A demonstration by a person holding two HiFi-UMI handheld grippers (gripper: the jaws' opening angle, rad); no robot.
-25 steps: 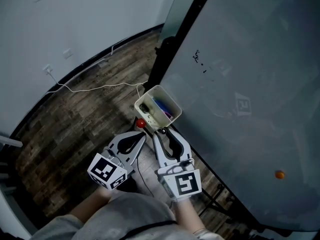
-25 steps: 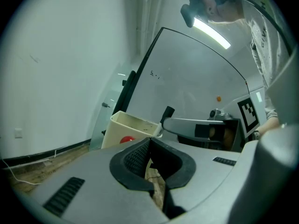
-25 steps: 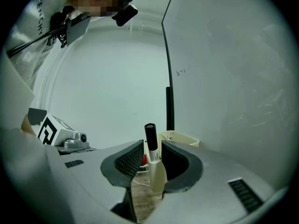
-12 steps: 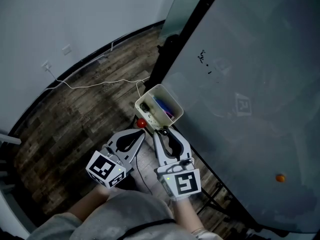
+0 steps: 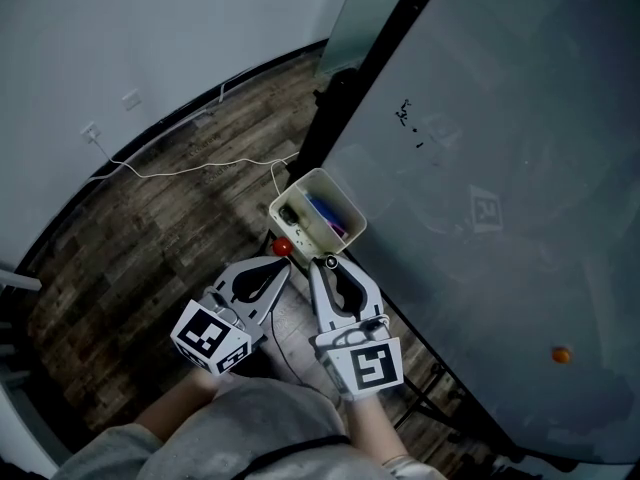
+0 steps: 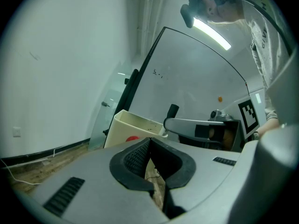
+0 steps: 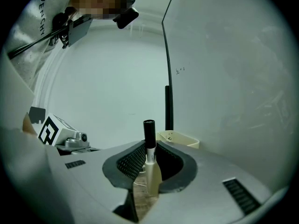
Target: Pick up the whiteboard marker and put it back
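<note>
the right gripper is clamping its fingers on the upright whiteboard marker; the left gripper is holding its fingers together.

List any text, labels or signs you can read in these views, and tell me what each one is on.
"GIVENCH", partly cut off, running down the person's shirt.
Whiteboard: a few small black scribbles, not legible as words.
Marker in the right tool: any print on it is too blurred to read.
Left cube and right cube: square code patterns only, no letters.
</note>
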